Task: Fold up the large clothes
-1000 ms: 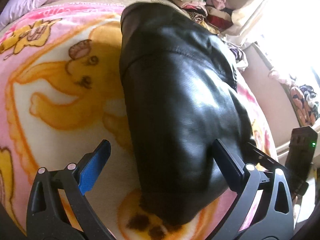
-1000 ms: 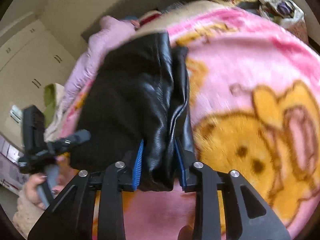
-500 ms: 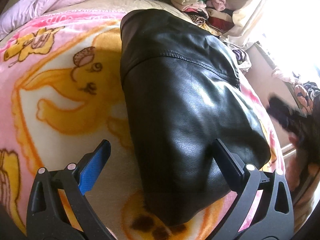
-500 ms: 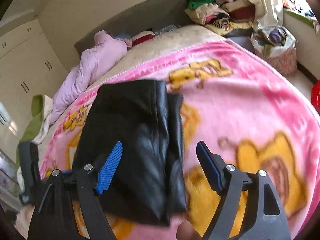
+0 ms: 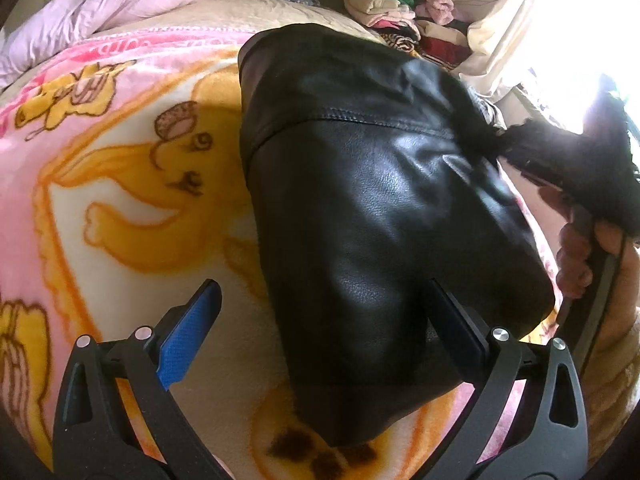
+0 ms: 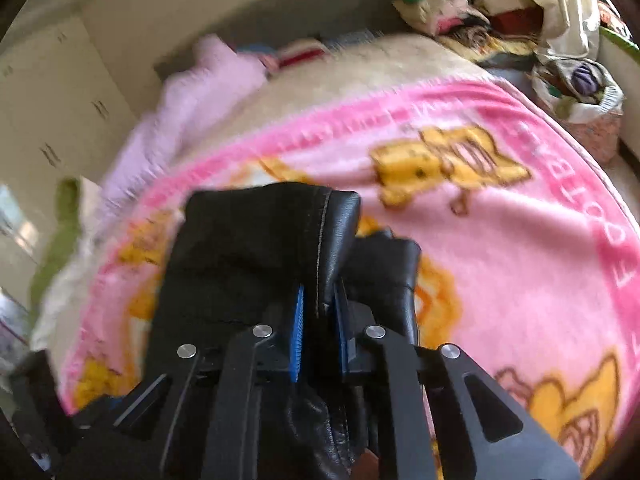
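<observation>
Right tongs (image 6: 318,332) are closing on a seamed edge of the black leather jacket (image 5: 376,216) after letting go half a second ago: a regrip, so another fold looks next. Left tongs (image 5: 320,320) stay open, straddling its near end. Jacket lies on the pink cartoon blanket (image 5: 120,184) on the bed; clothes pile (image 5: 400,12) by the window.

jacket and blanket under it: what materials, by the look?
Jacket: leather or faux leather, can't tell which; glossy black with fine grain, stitched seam, soft highlights. Blanket: plush fleece, probably synthetic; matte, fuzzy pile, printed pink and yellow cartoon pattern.
</observation>
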`<state>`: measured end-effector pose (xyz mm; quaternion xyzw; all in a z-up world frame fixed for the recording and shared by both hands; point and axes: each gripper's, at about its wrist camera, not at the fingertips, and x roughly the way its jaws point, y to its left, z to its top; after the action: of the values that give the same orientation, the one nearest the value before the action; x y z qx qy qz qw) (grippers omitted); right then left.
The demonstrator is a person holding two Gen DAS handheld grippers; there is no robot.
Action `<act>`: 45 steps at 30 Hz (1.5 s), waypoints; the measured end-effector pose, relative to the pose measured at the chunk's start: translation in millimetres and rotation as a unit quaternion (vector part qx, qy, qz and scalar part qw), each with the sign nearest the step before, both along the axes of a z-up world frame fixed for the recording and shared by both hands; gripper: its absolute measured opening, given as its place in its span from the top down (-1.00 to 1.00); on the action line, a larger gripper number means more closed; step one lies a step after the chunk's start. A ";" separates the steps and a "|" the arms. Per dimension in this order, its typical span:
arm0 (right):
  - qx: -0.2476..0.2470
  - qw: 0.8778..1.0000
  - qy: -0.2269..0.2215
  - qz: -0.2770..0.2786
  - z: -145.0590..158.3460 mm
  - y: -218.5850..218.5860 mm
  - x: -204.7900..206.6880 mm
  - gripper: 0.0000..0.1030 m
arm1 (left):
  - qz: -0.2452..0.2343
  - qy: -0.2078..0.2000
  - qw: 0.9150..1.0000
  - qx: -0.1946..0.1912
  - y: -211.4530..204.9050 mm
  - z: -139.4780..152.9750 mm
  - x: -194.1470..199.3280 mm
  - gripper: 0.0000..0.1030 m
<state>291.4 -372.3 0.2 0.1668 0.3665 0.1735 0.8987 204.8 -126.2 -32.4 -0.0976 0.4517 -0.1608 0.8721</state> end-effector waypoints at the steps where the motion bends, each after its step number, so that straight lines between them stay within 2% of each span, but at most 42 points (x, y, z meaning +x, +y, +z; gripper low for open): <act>1: 0.013 1.000 -0.004 0.002 -0.7 -5.2 0.3 0.76 | -0.001 0.000 1.000 -0.002 -0.6 0.0 0.0 -0.84; 5: 0.055 0.998 0.031 -0.013 -26.2 -21.9 10.8 0.76 | -0.005 0.005 1.000 -0.006 -1.6 -3.2 2.1 -0.84; 7: 0.054 0.998 0.037 -0.021 -33.5 -23.6 11.6 0.76 | -0.009 0.007 1.000 -0.008 -2.5 -4.7 2.5 -0.84; 11: 0.047 0.998 0.036 -0.030 -37.7 -22.5 9.2 0.75 | -0.011 0.005 1.000 -0.004 -4.4 -4.0 1.4 -0.84; 14: 0.070 0.996 0.036 -0.038 -35.5 -29.8 5.2 0.75 | -0.013 -0.001 1.000 -0.003 -5.2 -1.0 -0.6 -0.84; 15: 0.059 0.997 0.017 -0.036 -30.2 -29.4 0.6 0.75 | -0.015 -0.004 1.000 -0.001 -5.6 -0.2 -1.2 -0.84; 16: 0.044 0.998 0.018 -0.037 -30.6 -28.1 1.5 0.75 | -0.017 -0.007 1.000 0.001 -6.3 0.2 -2.2 -0.84; 19: -0.018 0.998 0.041 -0.045 -43.5 -17.3 8.6 0.69 | -0.022 0.005 1.000 -0.004 -7.5 -4.9 2.5 -0.84; 23: -0.038 0.997 0.045 -0.050 -49.6 -14.8 10.4 0.59 | -0.021 0.004 1.000 0.000 -10.2 -4.5 4.1 -0.84; 26: -0.046 0.997 0.039 -0.056 -42.4 -16.1 5.9 0.35 | -0.022 0.004 1.000 0.001 -9.5 -3.7 4.8 -0.84; 28: -0.057 0.995 0.040 -0.068 -35.0 -19.3 -0.2 -0.20 | -0.021 0.002 1.000 0.005 -9.0 -3.7 4.9 -0.84; 30: -0.034 0.997 0.034 -0.053 -27.2 -25.4 -12.5 -0.30 | -0.020 0.002 1.000 0.003 -7.8 -3.7 6.0 -0.84; 31: -0.024 0.998 0.033 -0.045 -25.1 -27.7 -16.4 -0.50 | -0.021 0.003 1.000 0.001 -7.3 -4.0 6.6 -0.84; 33: -0.001 0.999 0.034 -0.021 -20.6 -33.2 -28.9 -0.69 | -0.023 0.004 1.000 -0.001 -8.2 -4.3 6.6 -0.84; 37: 0.038 0.997 0.065 0.025 -24.9 -41.4 -45.8 -0.71 | -0.029 0.016 0.999 -0.022 -4.3 -7.1 12.3 -0.84; 39: 0.064 0.992 0.094 0.059 -34.8 -43.0 -51.9 -0.75 | -0.032 0.026 0.999 -0.034 -1.9 -7.8 15.5 -0.84; 43: 0.037 0.986 0.134 0.094 -56.7 -33.3 -56.4 -0.78 | -0.034 0.035 0.997 -0.054 0.8 -8.5 23.3 -0.84; 45: 0.058 0.981 0.148 0.108 -70.1 -31.5 -53.6 -0.77 | -0.033 0.047 0.996 -0.069 1.2 -13.3 29.0 -0.84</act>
<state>237.8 -403.8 -70.0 0.2025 0.5005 0.2637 0.7994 233.8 -125.0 -45.7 -0.1502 0.4827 -0.2160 0.8353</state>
